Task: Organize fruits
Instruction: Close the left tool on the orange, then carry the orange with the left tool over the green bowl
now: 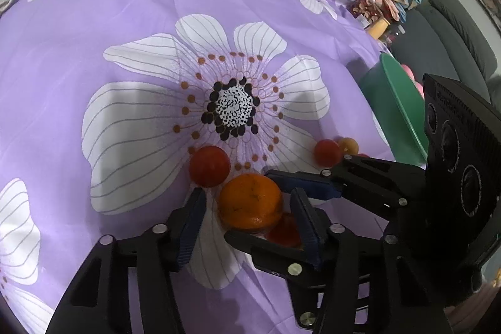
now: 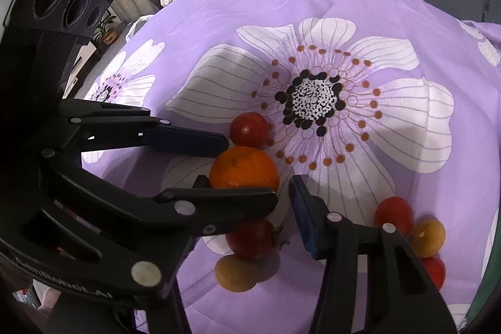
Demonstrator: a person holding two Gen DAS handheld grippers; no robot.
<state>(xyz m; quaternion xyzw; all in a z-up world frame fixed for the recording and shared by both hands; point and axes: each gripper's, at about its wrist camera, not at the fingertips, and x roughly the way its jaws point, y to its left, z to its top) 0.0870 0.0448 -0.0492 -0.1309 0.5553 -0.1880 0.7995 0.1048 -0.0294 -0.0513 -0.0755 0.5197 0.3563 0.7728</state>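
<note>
— Where is the orange [image 1: 250, 201] sitting?

— It is lying on the purple flowered cloth [image 1: 62, 83], just beside a red fruit [image 1: 209, 166] on its far side. Another red fruit [image 2: 250, 240] is touching it on the near side.

— And the tongs?

— The left gripper [image 1: 247, 194] is straddling the orange with its jaws apart. A strip of cloth is showing between its left pad and the peel, so nothing is being squeezed.

— The other one?

— The right gripper [image 2: 247, 180] is coming in crosswise, its fingers interleaving with the left one's (a tangle from either camera). It is bracketing the orange's near side, with that second red fruit lying deeper between its fingers. Its right pad [image 2: 305, 218] is standing clear of both fruits, so it is holding nothing either.

— Anything else lying about?

— A yellowish fruit [image 2: 236, 273] is resting against the near red one. Off to the right a small cluster [image 2: 407, 227] of red and yellow fruit is sitting near a green bowl [image 1: 404, 115] at the cloth's edge.
</note>
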